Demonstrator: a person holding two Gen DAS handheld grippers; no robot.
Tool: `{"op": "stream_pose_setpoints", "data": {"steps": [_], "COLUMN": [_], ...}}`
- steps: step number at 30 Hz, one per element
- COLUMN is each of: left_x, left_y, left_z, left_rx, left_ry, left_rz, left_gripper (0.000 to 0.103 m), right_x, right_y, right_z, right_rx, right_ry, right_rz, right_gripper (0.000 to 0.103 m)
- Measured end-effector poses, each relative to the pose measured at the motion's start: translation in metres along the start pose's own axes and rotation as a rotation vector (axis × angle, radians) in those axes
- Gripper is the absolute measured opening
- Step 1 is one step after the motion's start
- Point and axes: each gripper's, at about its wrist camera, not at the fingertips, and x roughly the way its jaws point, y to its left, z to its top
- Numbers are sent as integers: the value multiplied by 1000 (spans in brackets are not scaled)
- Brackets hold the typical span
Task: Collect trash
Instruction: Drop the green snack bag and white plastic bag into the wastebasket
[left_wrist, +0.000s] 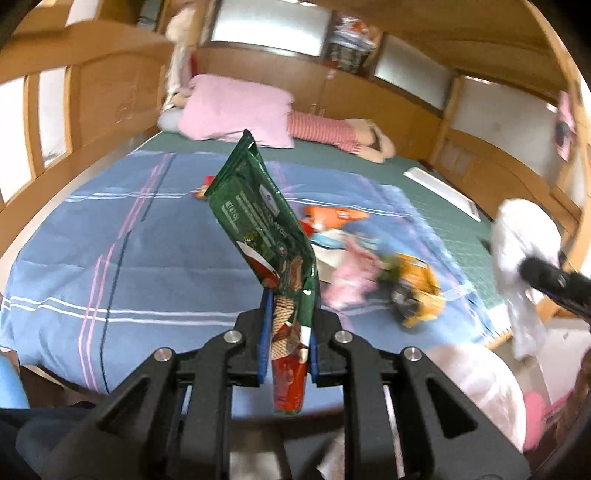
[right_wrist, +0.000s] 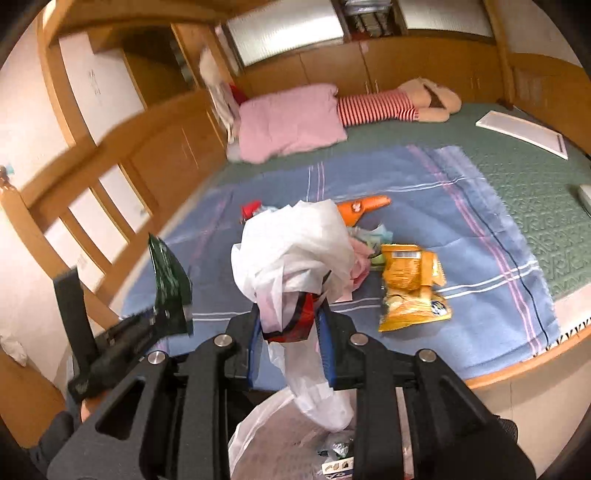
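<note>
My left gripper (left_wrist: 287, 332) is shut on a green and red snack wrapper (left_wrist: 258, 218) that stands up from the jaws above the bed's near edge; it also shows in the right wrist view (right_wrist: 168, 280) at the left. My right gripper (right_wrist: 290, 325) is shut on the rim of a white plastic trash bag (right_wrist: 295, 243), which hangs below with trash inside; the bag also shows at the right of the left wrist view (left_wrist: 517, 251). On the blue blanket (right_wrist: 424, 199) lie a yellow chip bag (right_wrist: 410, 284), an orange wrapper (right_wrist: 365, 206), a small red wrapper (right_wrist: 251, 210) and pink and pale scraps (right_wrist: 364, 254).
The bed has a green mattress cover (right_wrist: 517, 162), a pink pillow (right_wrist: 291, 118), a striped plush doll (right_wrist: 388, 103) and a white flat board (right_wrist: 524, 133). Wooden cabinets (right_wrist: 406, 62) and a wooden side rail (right_wrist: 110, 177) surround it. Floor lies at the lower right.
</note>
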Motion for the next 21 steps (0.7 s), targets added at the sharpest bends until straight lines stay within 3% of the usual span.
{"op": "stream_pose_setpoints", "data": {"steps": [4,10,13,16,17,18,19,20,21], "left_x": [-25,-43,-46,-46,-46,-46,-45,-45,-43], "left_y": [-39,-59,-64,-67,-69,-71,-71,-72,-72], "left_z": [-18,-38,-39,-40,-41,-43,-45,-45,-45], "left_rx": [71,107,117,127,132,135,136,137,138], "left_ry": [-1,18,11,5,7,9,14,17,20], "left_rz": [-49,-72,-86,-106,-108,-108,-110,-111,-110], "left_gripper": [17,17,17,17,17,17,17,17,17], "right_x": [-28,-52,-50,-33,-27,-21,-22,-23,-29], "right_y": [-13,-22,-34,-48,-51,-54,-56,-56,-57], "right_z": [-11,-43,-59,-73,-77,-82,-85,-86,-84], "right_rx": [38,1,23,54,57,60,62,67,82], "right_ry": [-8,65,122,255,292,330,333,327,293], "right_rz": [6,-85,-108,-137,-149,-175,-183,-189,-188], "right_gripper": [27,27,27,28,33,45,53,72,82]}}
